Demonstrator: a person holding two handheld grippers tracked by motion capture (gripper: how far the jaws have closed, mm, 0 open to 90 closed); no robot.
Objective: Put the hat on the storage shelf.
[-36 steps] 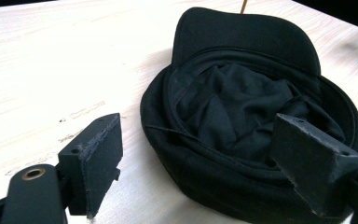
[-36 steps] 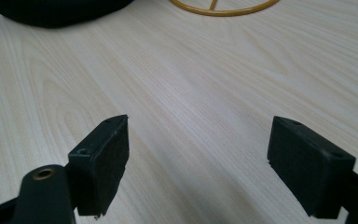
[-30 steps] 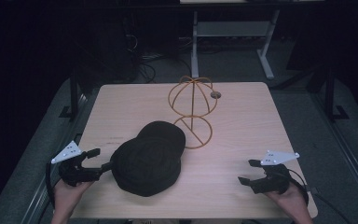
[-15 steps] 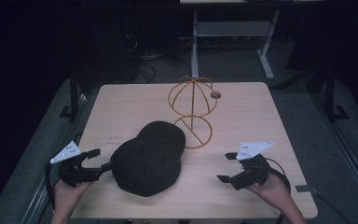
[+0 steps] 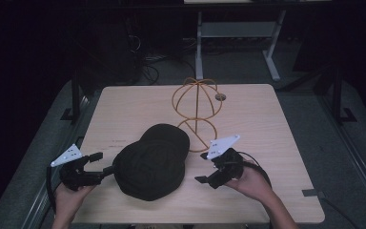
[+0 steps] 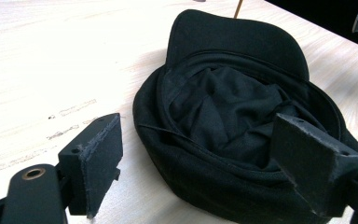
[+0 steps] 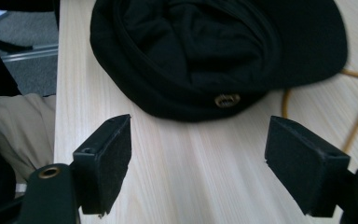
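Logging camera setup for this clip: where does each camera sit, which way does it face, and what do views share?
High view: above the person's side, looking forward and down on the table; forearms, left hand-held gripper, right hand-held gripper.
Left gripper view: rides the left hand-held gripper, facing the black cap; its open jaws straddle the cap's rim.
Right gripper view: rides the right hand-held gripper, facing the cap; open jaws, nothing between.
All three share the cap and the wire stand.

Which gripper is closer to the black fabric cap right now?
Left. The left gripper sits at the black fabric cap, its open jaws either side of the rim. The right gripper is open, short of the cap's other side, bare table between.
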